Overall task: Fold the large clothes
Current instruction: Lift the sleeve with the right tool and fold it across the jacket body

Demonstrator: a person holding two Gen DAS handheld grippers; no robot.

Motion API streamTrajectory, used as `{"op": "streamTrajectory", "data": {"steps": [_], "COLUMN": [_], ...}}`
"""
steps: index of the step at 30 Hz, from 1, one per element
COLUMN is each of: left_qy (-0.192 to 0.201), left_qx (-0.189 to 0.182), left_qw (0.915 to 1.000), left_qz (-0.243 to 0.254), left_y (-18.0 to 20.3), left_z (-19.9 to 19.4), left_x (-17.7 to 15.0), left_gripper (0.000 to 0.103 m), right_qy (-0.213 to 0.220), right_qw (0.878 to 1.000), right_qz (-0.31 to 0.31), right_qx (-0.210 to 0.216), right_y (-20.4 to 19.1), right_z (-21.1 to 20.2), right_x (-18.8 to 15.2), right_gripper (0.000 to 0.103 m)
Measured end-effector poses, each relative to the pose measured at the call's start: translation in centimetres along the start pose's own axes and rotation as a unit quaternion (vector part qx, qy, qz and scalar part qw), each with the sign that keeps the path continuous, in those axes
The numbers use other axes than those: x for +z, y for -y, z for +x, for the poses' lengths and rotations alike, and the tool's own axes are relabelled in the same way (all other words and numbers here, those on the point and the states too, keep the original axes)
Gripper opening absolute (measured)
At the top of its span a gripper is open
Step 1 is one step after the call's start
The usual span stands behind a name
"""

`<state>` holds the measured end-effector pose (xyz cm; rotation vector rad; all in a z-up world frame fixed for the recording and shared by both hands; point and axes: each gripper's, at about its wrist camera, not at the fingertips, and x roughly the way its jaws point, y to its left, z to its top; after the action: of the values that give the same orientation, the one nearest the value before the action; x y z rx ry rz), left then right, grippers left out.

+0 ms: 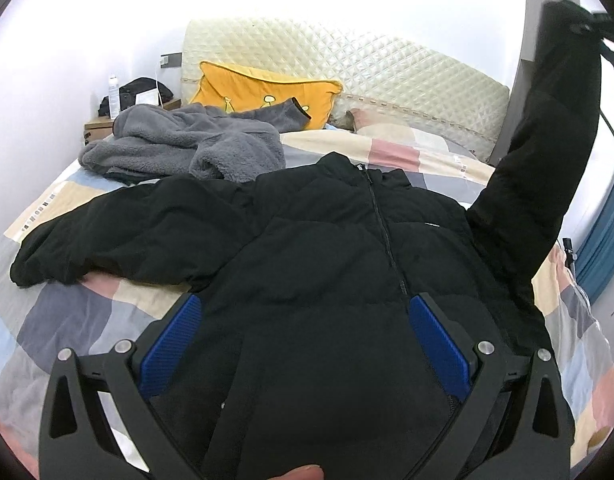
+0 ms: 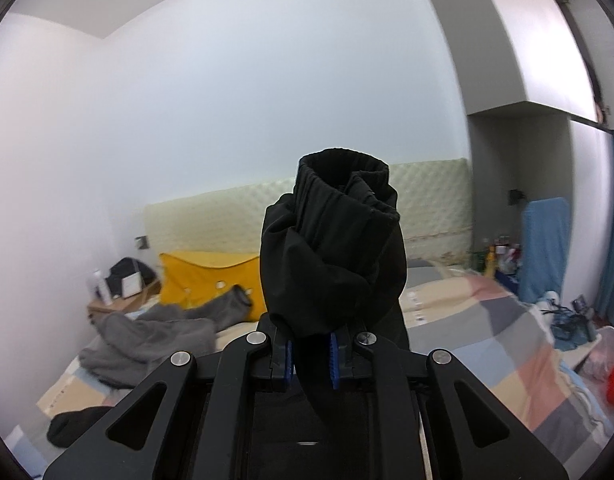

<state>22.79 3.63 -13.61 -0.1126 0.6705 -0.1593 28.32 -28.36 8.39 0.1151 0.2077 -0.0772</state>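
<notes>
Left wrist view: black puffer jacket (image 1: 331, 264) lies front-up on the patchwork bed (image 1: 107, 312), zipper (image 1: 383, 224) running near-to-far, collar at the far end, hem near the cam. So long axis of the body = near–far. Left sleeve (image 1: 107, 244) spread flat out to the left; right sleeve (image 1: 547, 152) hoisted up w/ cuff high at top right. Left tool (image 1: 303, 340) spread wide, blue pads either side of the lower jacket front, gripping nothing, hovering just above or resting on the fabric, can't tell which. Grey fleece garment (image 1: 179, 148) and yellow pillow (image 1: 263, 94) far left, quilted headboard (image 1: 347, 64) behind.

Right wrist view: right tool (image 2: 312, 360) clenched on the sleeve cuff (image 2: 339, 240), fabric bunched between the pads, cuff opening pointing up and away from the cam. Bed below, fleece left.

Step looks like sleeve fold-in. To do it well: carry cuff across chest toward the left, lay sleeve flat over the front, keep left tool pinning the body near the hem so the jacket doesn't drag; puffy fill springs back, so press down before letting go.
</notes>
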Motion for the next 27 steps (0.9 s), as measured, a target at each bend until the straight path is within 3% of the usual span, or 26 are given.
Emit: {"op": "streamTrajectory", "data": {"steps": [7, 13, 18, 24, 27], "left_qy": [0.004, 0.038, 0.059, 0.047, 0.027], "left_qx": [0.002, 0.014, 0.035, 0.073, 0.076], "left_qw": [0.9998, 0.9987, 0.9961, 0.9914, 0.9857], "left_qz": [-0.018, -0.032, -0.056, -0.098, -0.148], "left_y": [-1.5, -2.4, -5.1, -9.4, -12.4], "left_z": [0.0, -1.1, -2.1, -1.1, 0.1], "left_x": [0.4, 0.9, 1.5, 1.4, 1.3], "left_gripper": [0.103, 0.103, 0.103, 0.103, 0.103], "right_qy": [-0.029, -0.083, -0.144, -0.215, -0.257], "right_qw": [0.998, 0.992, 0.977, 0.952, 0.938], "right_qz": [-0.039, -0.075, -0.121, -0.158, -0.161], "right_qx": [0.043, 0.053, 0.105, 0.150, 0.166], "right_y": [-5.4, -10.4, -16.0, -20.3, -21.0], "right_z": [2.2, 5.4, 7.9, 10.9, 12.2], "right_x": [-2.6, -8.2, -14.1, -20.7, -23.7], "right_gripper": [0.013, 0.013, 0.013, 0.014, 0.016]}}
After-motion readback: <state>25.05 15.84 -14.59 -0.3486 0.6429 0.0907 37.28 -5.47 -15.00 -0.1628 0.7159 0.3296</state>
